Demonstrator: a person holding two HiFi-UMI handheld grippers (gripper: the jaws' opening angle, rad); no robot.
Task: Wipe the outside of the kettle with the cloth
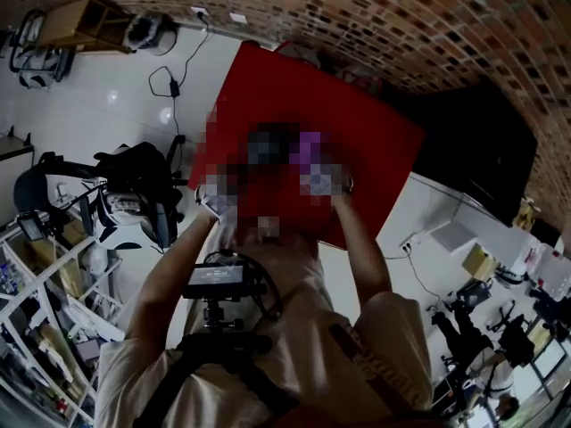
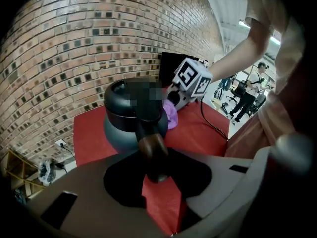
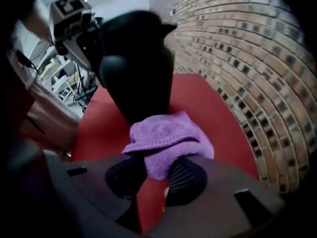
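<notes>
The left gripper was clamped narrow on the brown-tipped handle of the dark round-bodied kettle, steadying it upright on the red counter. The right gripper pinched a folded purple terry cloth, its front fold just at the kettle's side, so wiping looked about to begin. The next move called for pressing the cloth to the wall and sweeping round, with the brick wall close behind.

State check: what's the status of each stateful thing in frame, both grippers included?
kettle: upright, standing on the red table.
left gripper: shut on the kettle's handle.
right gripper: shut on the cloth.
cloth: bunched, held low beside the kettle's body.
</notes>
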